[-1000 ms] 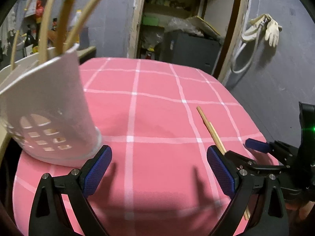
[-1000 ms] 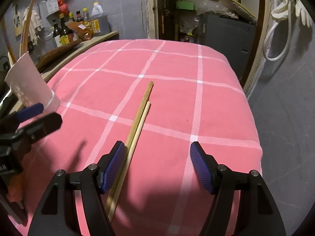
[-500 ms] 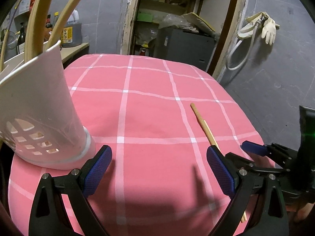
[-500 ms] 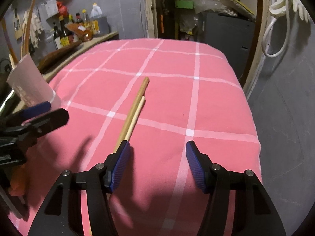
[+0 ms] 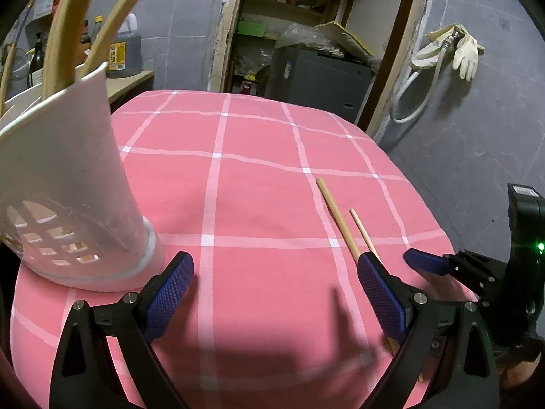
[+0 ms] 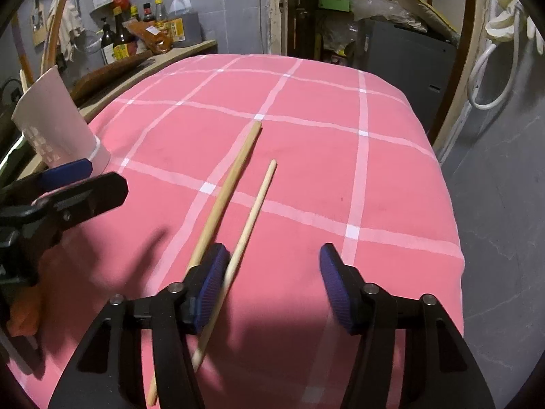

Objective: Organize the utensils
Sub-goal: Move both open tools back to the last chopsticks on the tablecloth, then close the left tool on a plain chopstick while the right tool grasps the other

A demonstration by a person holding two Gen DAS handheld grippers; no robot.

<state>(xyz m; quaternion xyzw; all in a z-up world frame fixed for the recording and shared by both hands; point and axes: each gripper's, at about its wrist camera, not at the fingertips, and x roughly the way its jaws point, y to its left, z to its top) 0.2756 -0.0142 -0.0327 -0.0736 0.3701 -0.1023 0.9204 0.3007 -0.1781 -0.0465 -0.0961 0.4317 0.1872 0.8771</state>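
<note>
Right hand-held gripper (image 6: 272,272), jaws just been closing but not clamped, slim pale wooden chopstick (image 6: 250,214) inside beside the left pad, thicker one (image 6: 224,194) outside, so next it needs to squeeze and carry to the white slotted plastic holder (image 5: 68,184); left hand-held gripper (image 5: 272,293) gapes empty.

Two chopsticks: a thick one (image 6: 227,191) and a thin one (image 6: 253,209), lying right of the one white utensil holder (image 6: 56,126). Two grippers.

Light was dim and cool, falling from above and behind the cameras, so dark, soft-edged shadows pooled on the pink checked surface (image 5: 259,204) toward six o'clock in both views. Fisheye distortion bowed the doorframe and the cloth's white lines, and black vignetting filled the corners. The thinner chopstick (image 6: 253,211) was blurred near its lower end. No glare showed.
</note>
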